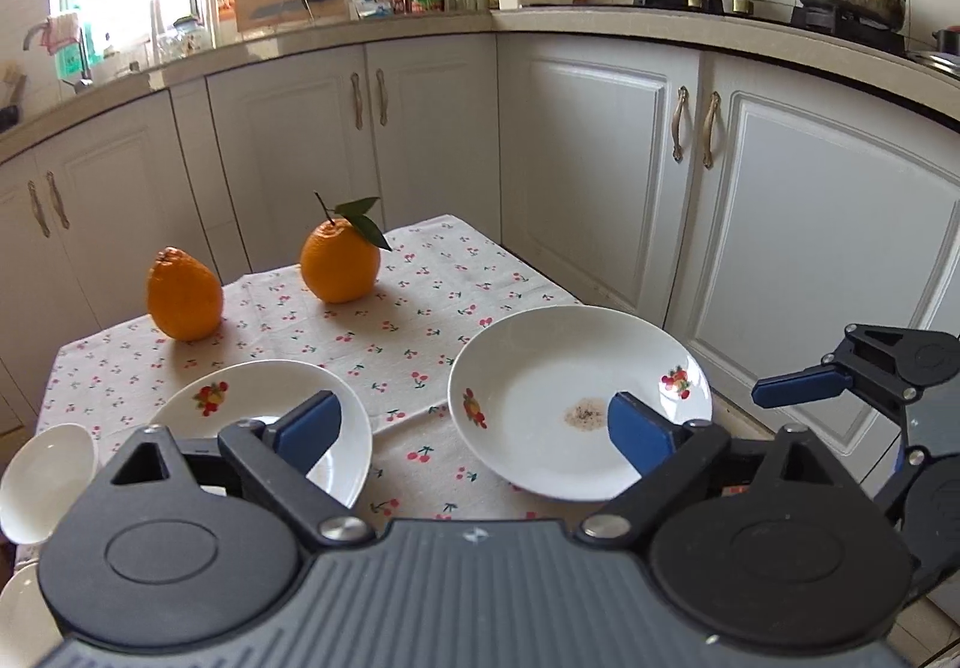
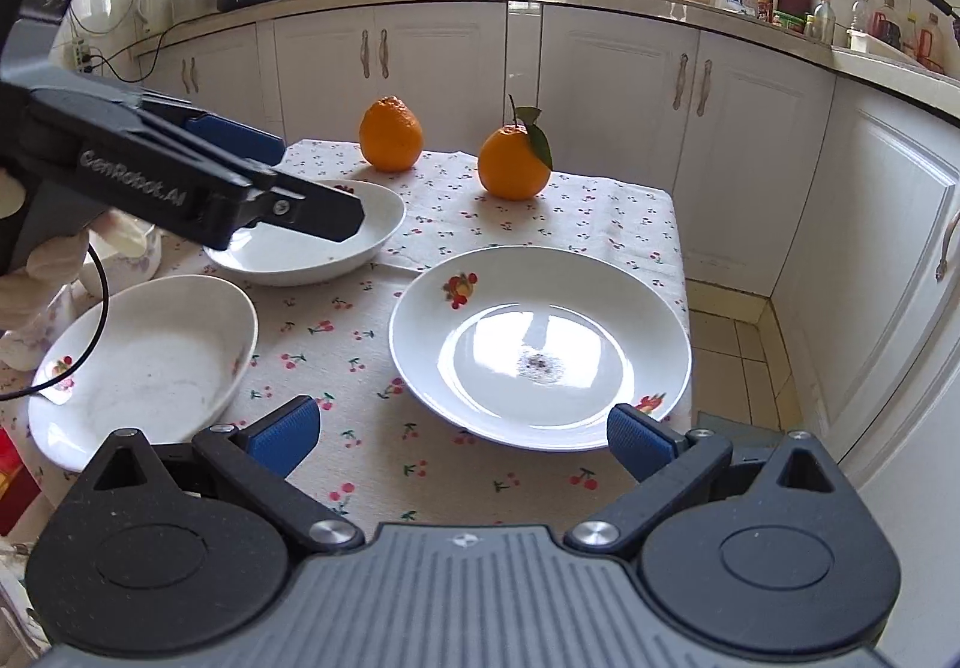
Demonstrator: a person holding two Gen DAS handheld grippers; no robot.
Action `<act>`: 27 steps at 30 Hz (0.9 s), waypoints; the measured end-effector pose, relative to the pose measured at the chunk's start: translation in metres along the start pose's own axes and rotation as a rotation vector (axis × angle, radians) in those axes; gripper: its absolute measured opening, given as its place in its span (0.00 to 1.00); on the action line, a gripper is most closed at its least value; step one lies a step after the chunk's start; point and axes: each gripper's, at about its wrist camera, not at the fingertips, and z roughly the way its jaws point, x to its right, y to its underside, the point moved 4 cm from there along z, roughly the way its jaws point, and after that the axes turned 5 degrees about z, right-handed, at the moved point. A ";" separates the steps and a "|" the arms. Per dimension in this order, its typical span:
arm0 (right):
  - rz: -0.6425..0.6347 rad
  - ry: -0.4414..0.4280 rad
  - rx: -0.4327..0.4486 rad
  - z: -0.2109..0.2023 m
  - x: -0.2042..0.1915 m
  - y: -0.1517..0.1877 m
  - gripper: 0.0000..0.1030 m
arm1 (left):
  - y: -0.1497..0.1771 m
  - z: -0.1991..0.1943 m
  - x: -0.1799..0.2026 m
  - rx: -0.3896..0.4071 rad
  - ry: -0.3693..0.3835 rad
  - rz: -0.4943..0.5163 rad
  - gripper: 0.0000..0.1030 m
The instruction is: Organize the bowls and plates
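White kitchen cabinets wrap around a small table (image 2: 612,224) under a cherry-print cloth, with two oranges (image 2: 513,162) at its far edge.

Three dishes show in the right wrist view: a big plate (image 2: 540,347) near and right, carrying a dark speck patch at its centre; a deep plate (image 2: 144,368) near and left; and a far plate (image 2: 306,239) at the left, behind it. A small white bowl (image 1: 48,479) peeks in at the left edge of the left wrist view.

The right gripper (image 2: 462,431) hangs released, jaws spread wide, just short of the big plate's near rim. The left gripper (image 1: 474,425) is likewise spread wide and holds nothing; it hovers over the far plate.

My guess is that the step is a first pickup for stacking. To do it well, slide one finger under the big plate's raised rim and the other over it, pinch squarely, then lift level so the glazed edge does not slip.

Cut off or unclear: the deep plate's near-left rim, most of the bowl, and whatever floral dish sits behind the gloved hand (image 2: 36,278). I cannot tell what the specks are.
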 end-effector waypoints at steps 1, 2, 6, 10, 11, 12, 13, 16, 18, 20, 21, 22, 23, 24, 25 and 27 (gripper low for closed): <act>0.004 -0.009 -0.001 -0.001 -0.003 0.000 1.00 | 0.004 -0.011 0.001 0.016 -0.026 0.006 0.93; 0.003 -0.016 -0.003 -0.001 -0.005 0.001 1.00 | 0.007 -0.021 0.002 0.030 -0.047 0.014 0.94; -0.021 -0.032 -0.006 -0.003 -0.020 0.003 1.00 | 0.025 -0.053 0.008 0.063 -0.116 0.041 0.97; -0.018 -0.059 -0.003 -0.006 -0.032 0.005 1.00 | 0.051 -0.071 0.000 0.025 -0.098 -0.068 0.97; -0.018 -0.063 -0.005 -0.006 -0.035 0.006 1.00 | 0.057 -0.075 -0.002 0.015 -0.102 -0.078 0.97; -0.022 -0.067 -0.007 -0.006 -0.038 0.007 1.00 | 0.064 -0.078 -0.004 0.005 -0.115 -0.085 0.97; -0.026 -0.070 -0.008 -0.007 -0.041 0.008 1.00 | 0.071 -0.082 -0.006 -0.003 -0.129 -0.091 0.97; -0.032 -0.077 -0.012 -0.007 -0.047 0.010 1.00 | 0.093 -0.091 -0.013 -0.036 -0.144 -0.119 0.97; -0.031 -0.083 -0.016 -0.006 -0.050 0.011 1.00 | 0.107 -0.095 -0.016 -0.064 -0.154 -0.129 0.97; -0.035 -0.084 -0.017 -0.006 -0.053 0.011 1.00 | 0.121 -0.099 -0.018 -0.093 -0.163 -0.134 0.97; -0.040 -0.084 -0.019 -0.006 -0.055 0.011 1.00 | 0.128 -0.100 -0.018 -0.108 -0.161 -0.136 0.97; -0.043 -0.086 -0.020 -0.006 -0.057 0.012 1.00 | 0.134 -0.101 -0.019 -0.120 -0.161 -0.136 0.97; -0.046 -0.087 -0.020 -0.006 -0.058 0.012 1.00 | 0.140 -0.102 -0.019 -0.135 -0.161 -0.139 0.97; -0.049 -0.088 -0.023 -0.005 -0.059 0.012 1.00 | 0.145 -0.102 -0.019 -0.147 -0.157 -0.139 0.97; -0.050 -0.087 -0.027 -0.004 -0.060 0.013 1.00 | 0.151 -0.102 -0.018 -0.162 -0.151 -0.137 0.97; -0.053 -0.084 -0.034 -0.003 -0.062 0.014 1.00 | 0.160 -0.101 -0.017 -0.188 -0.141 -0.139 0.97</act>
